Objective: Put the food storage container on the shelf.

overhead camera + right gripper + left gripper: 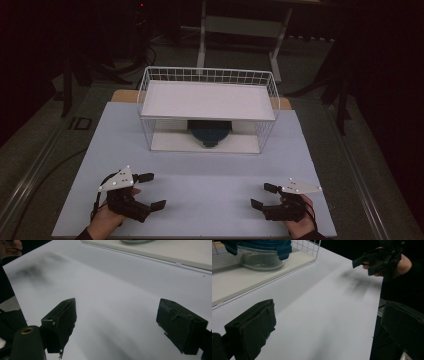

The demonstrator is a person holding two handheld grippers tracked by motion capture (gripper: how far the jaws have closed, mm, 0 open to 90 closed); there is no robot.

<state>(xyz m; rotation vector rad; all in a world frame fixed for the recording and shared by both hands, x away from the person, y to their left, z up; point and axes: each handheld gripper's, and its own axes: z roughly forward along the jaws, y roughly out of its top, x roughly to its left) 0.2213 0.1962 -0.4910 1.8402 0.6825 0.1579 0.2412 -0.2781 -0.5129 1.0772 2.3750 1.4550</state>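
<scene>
A white wire rack (pixel 208 107) with a flat top shelf stands at the back of the pale table (pixel 200 175). Under the shelf sits a clear glass container with a blue clip lid (pixel 209 132), and the left gripper view shows that container (pixel 260 255) on the rack's base board. My left gripper (pixel 152 191) rests near the front left of the table, open and holding nothing, as the wide gap at the left gripper (pixel 327 325) confirms. My right gripper (pixel 262 196) lies at the front right, also open and holding nothing (pixel 116 322). The right gripper (pixel 377 261) and its hand appear far off in the left gripper view.
The rack's base board (pixel 175 252) edges the top of the right gripper view. A strip of wooden board (pixel 125 95) pokes out behind the table. White frame legs (pixel 240 30) stand on the dark floor beyond. Bare tabletop lies between the grippers and the rack.
</scene>
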